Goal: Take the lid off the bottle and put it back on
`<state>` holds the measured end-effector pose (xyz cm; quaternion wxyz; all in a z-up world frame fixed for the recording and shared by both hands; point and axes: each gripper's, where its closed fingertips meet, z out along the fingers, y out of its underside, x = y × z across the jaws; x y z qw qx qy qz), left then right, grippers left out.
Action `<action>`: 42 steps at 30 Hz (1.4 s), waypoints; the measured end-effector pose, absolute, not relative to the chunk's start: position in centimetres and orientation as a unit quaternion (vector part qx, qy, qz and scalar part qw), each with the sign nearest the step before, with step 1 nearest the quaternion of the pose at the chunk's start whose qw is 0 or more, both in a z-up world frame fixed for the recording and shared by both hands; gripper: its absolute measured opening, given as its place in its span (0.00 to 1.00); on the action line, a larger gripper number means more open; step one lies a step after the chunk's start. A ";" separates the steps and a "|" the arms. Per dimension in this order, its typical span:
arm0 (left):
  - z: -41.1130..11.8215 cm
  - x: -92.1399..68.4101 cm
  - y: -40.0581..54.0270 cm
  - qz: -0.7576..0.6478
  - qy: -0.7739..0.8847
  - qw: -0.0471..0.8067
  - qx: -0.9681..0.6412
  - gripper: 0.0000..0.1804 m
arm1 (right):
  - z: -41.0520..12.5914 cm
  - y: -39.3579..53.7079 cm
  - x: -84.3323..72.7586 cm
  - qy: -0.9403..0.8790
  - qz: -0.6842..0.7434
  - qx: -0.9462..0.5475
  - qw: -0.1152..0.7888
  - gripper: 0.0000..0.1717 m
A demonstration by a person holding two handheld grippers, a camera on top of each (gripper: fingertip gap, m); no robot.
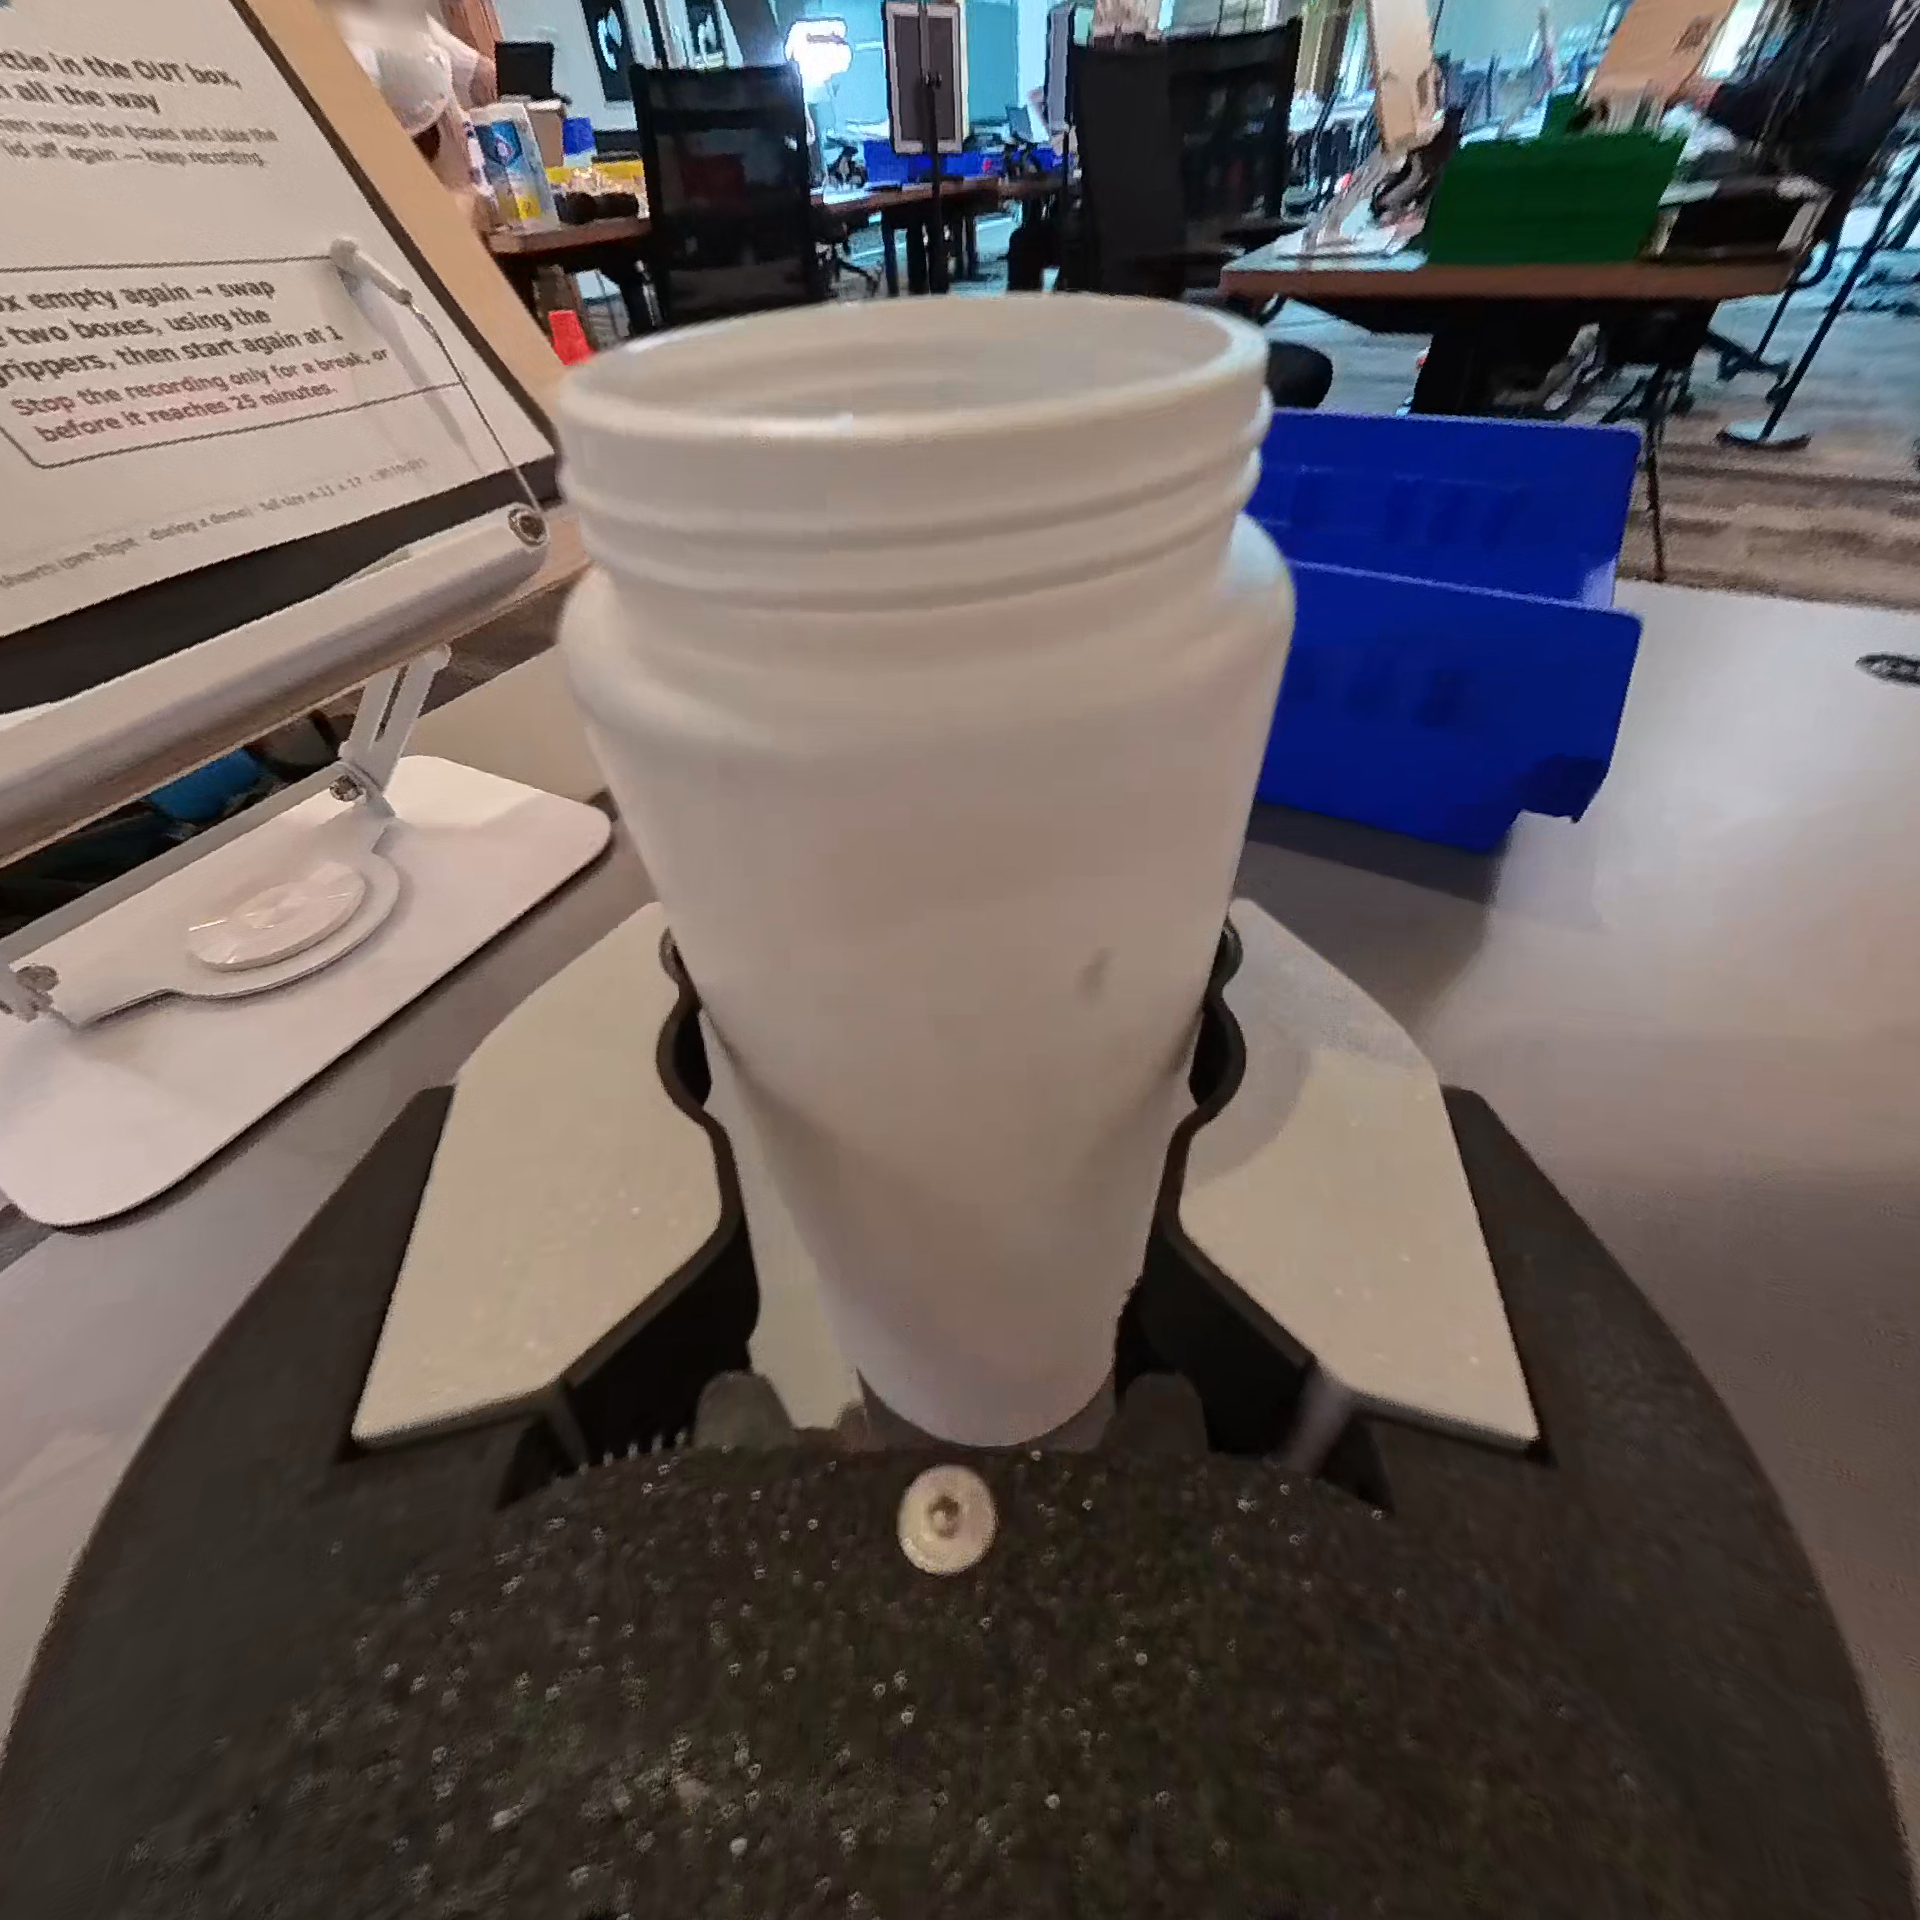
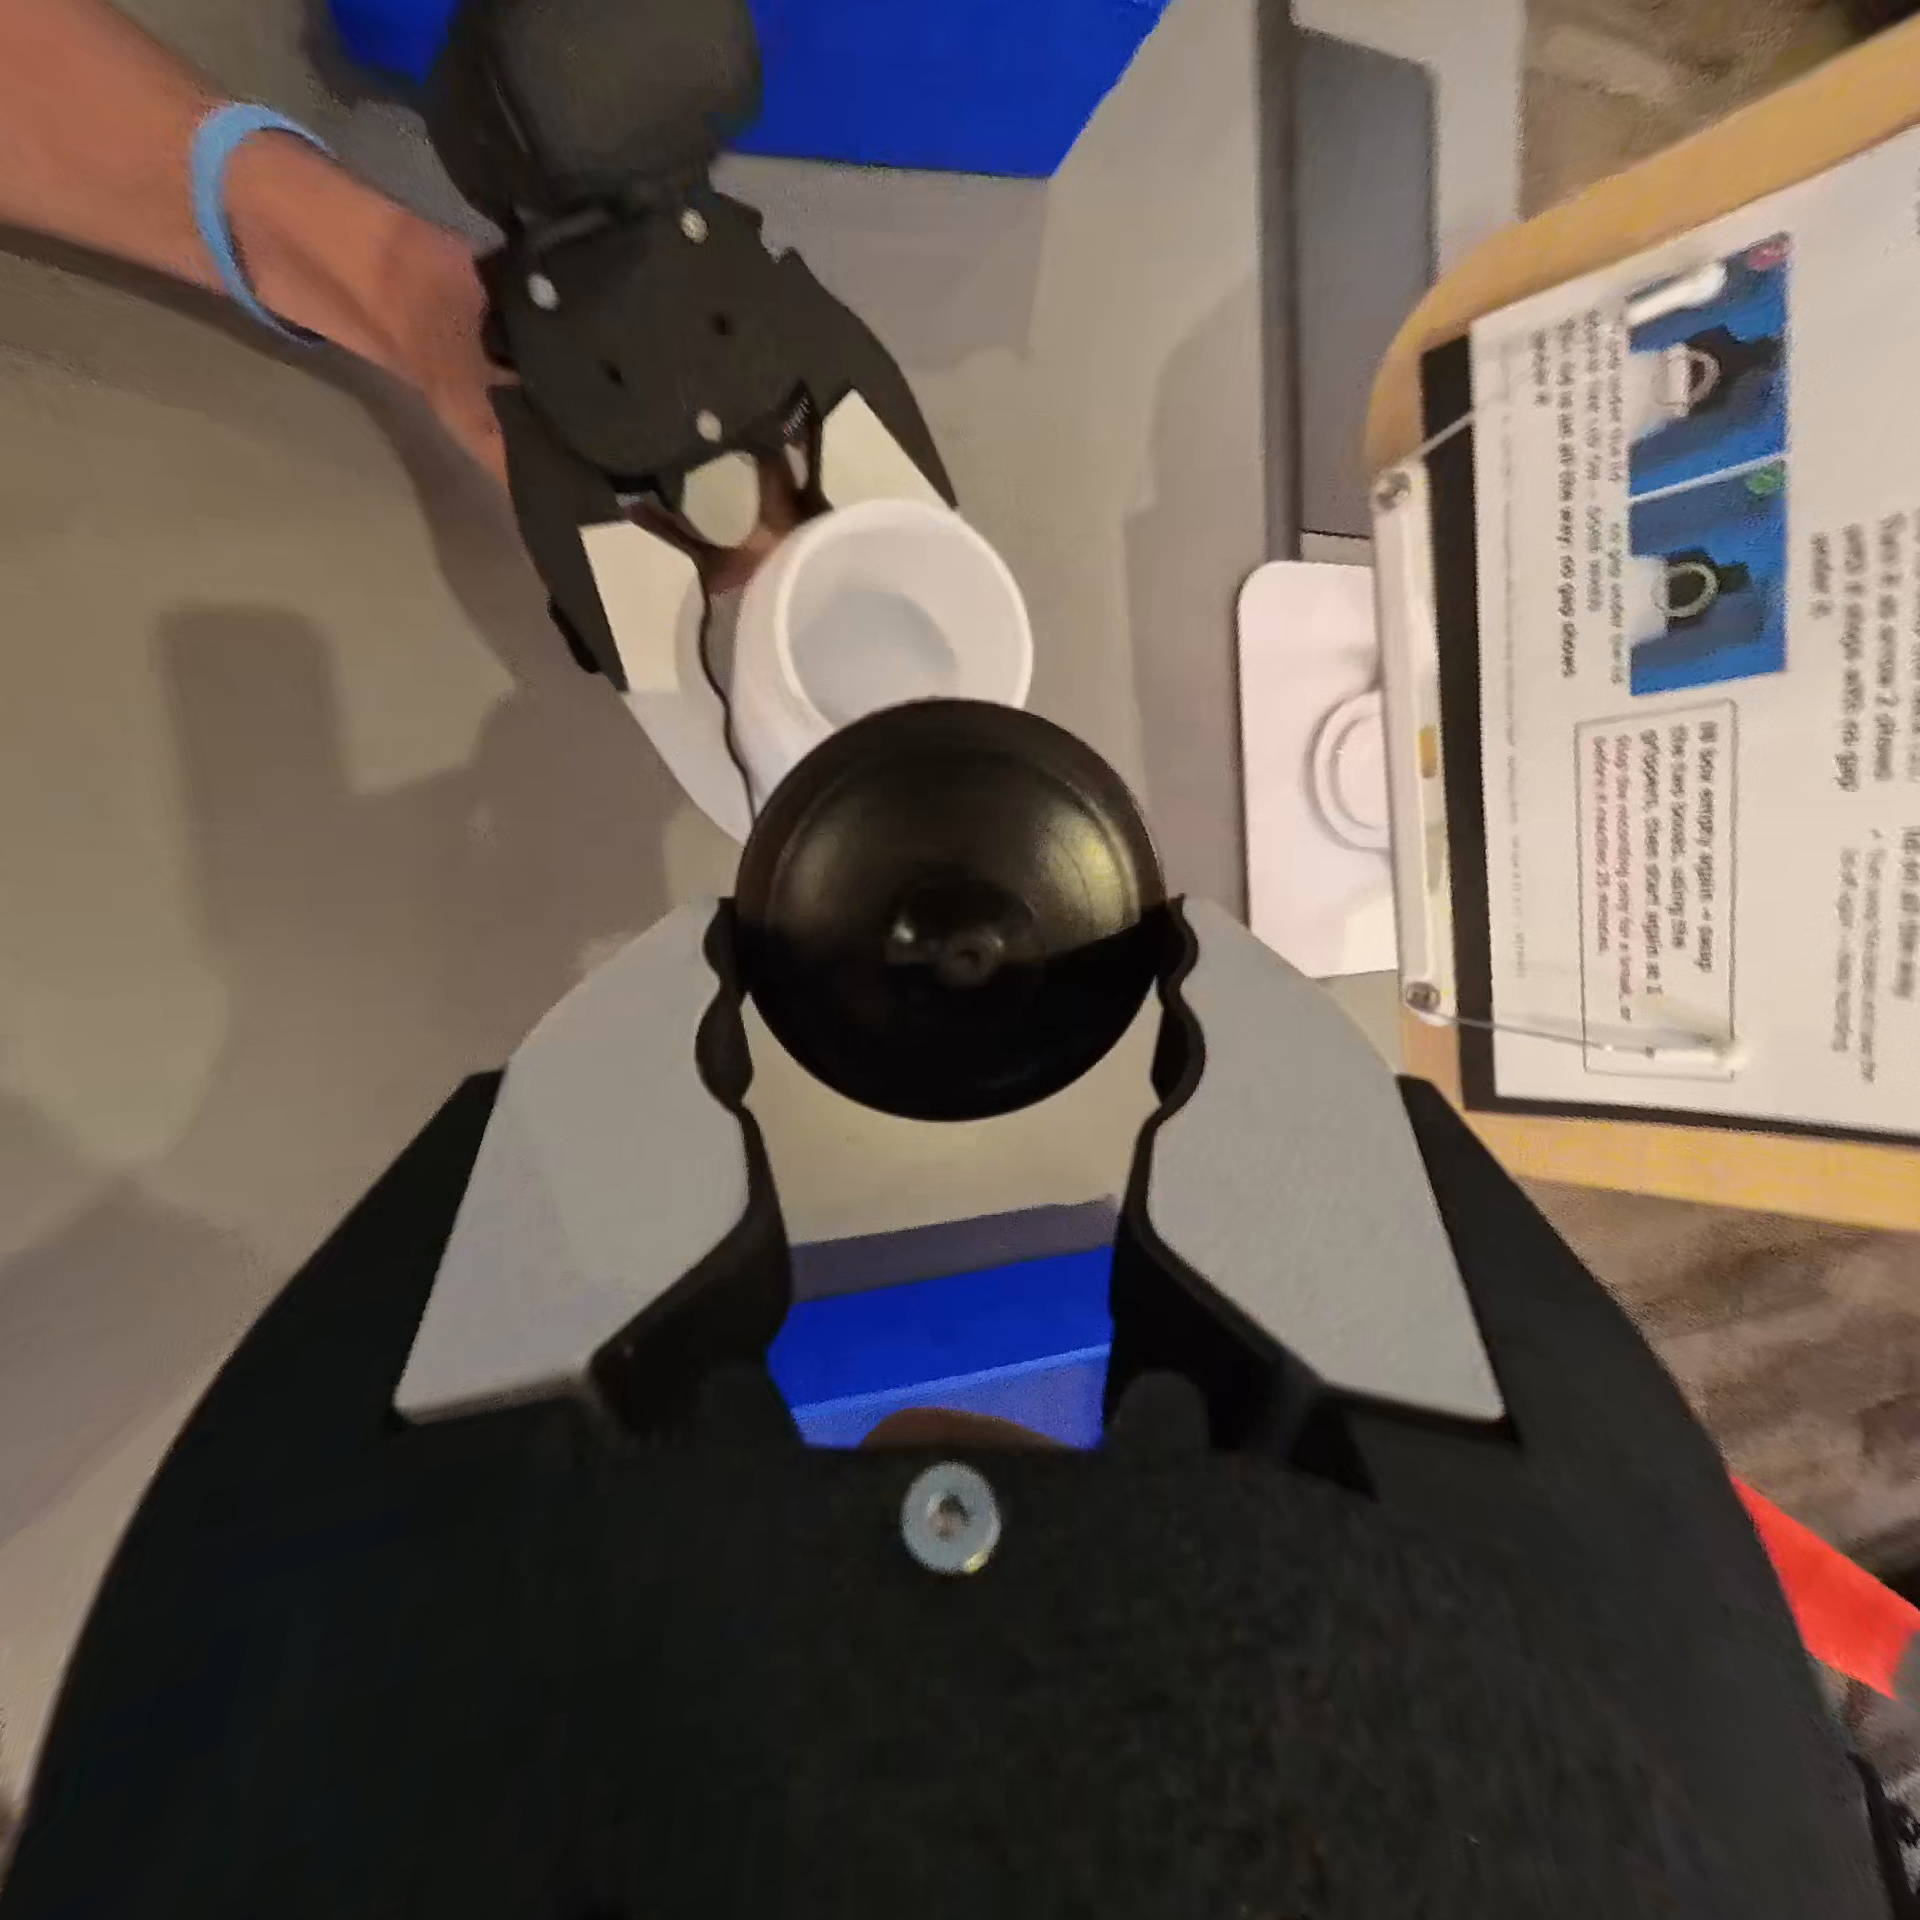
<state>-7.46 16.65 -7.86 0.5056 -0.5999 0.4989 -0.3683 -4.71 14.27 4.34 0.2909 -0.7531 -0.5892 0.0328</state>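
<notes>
Lid removal is done: the left hand-held gripper (image 1: 951,997) clamps the open white bottle (image 1: 925,727) above the bench (image 1: 1662,987), the right hand-held gripper (image 2: 951,987) clamps the black lid (image 2: 948,914) above its mouth; refitting remains.

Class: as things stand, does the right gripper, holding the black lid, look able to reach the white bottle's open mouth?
Probably yes: the mouth looks uncovered beyond the lid, nothing between.

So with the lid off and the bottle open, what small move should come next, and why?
Probably shift the black lid, clamped in the right gripper, forward over the white bottle's open mouth. The left gripper grips the bottle, and the lid sits short of its rim.
</notes>
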 end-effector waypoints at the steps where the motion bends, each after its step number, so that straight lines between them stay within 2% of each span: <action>1: -8.0 -7.4 16.6 -0.365 0.502 0.506 -0.600 0.52 | 4.8 14.4 -5.1 -0.597 0.045 -0.753 0.275 0.44; 7: -8.8 -7.0 16.7 -0.365 0.508 0.488 -0.609 0.56 | 5.6 15.3 -7.1 -0.632 0.065 -0.748 0.192 0.44; 13: -9.1 -7.1 16.7 -0.382 0.509 0.471 -0.610 0.53 | 3.0 15.5 -9.3 -0.688 0.035 -0.714 0.124 0.44; 30: -9.1 -7.0 16.4 -0.386 0.517 0.474 -0.599 0.53 | -1.1 16.3 -9.8 -0.721 0.025 -0.687 0.086 0.44; 42: -9.1 -6.9 16.3 -0.379 0.522 0.474 -0.599 0.52 | -0.9 16.1 -9.5 -0.715 0.016 -0.694 0.088 0.45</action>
